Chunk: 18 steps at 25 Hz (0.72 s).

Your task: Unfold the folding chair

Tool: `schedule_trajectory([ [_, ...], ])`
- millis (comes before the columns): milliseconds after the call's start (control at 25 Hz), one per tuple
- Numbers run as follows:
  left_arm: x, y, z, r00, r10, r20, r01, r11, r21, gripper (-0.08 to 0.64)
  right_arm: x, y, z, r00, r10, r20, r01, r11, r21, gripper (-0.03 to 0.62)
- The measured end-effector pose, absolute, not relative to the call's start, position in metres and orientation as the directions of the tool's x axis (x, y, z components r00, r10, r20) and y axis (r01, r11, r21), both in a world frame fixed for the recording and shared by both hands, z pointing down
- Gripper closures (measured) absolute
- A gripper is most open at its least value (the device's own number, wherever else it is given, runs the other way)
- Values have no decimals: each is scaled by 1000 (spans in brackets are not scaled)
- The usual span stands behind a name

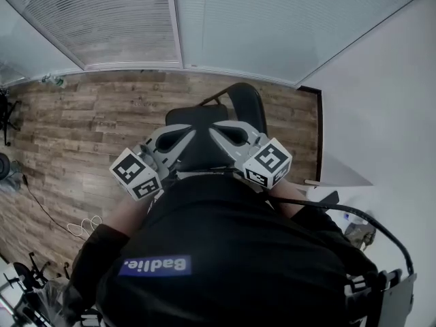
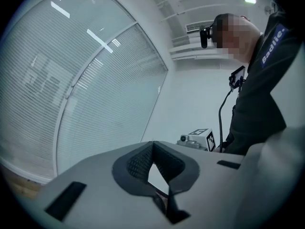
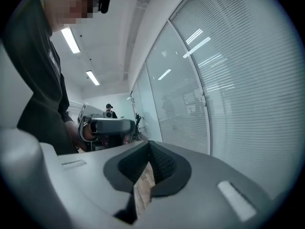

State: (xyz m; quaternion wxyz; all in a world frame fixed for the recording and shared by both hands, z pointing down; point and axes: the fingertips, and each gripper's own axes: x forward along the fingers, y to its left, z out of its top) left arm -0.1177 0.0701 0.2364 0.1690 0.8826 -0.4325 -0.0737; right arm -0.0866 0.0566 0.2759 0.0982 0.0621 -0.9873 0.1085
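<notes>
head view: left gripper and right gripper are held side by side in front of the person's dark shirt, tips angled toward each other, close but not touching.
left gripper view: jaws are pressed together at the tips, nothing between them; only pale wall shows through the gap behind the tips. the right gripper's marker cube sits just beyond.
right gripper view: jaws are likewise closed tip to tip and empty; a strip of wood floor shows through the gap.
folding chair: black, standing on the wood floor directly ahead of the person, partly hidden behind both grippers in the head view. backrest and seat are both in view. neither gripper touches it. cannot tell whether it is fully opened.
window blinds run along the far wall behind the chair.
</notes>
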Motion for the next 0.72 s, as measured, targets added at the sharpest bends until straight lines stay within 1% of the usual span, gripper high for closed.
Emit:
schedule_trajectory([
  [120, -118, 69, 241, 587, -809, 36, -762, -537, 361, 555, -93, 63, 254, -986, -77, 150, -105, 977, -185, 589],
  [280, -118, 72, 252, 567, -822, 52, -773, -509, 379, 555, -93, 67, 249, -991, -70, 113, -91, 976, -199, 591],
  [720, -107, 70, 262, 590, -804, 71, -763, -527, 373, 555, -84, 69, 263, -989, -67, 135, -98, 968, -233, 591],
])
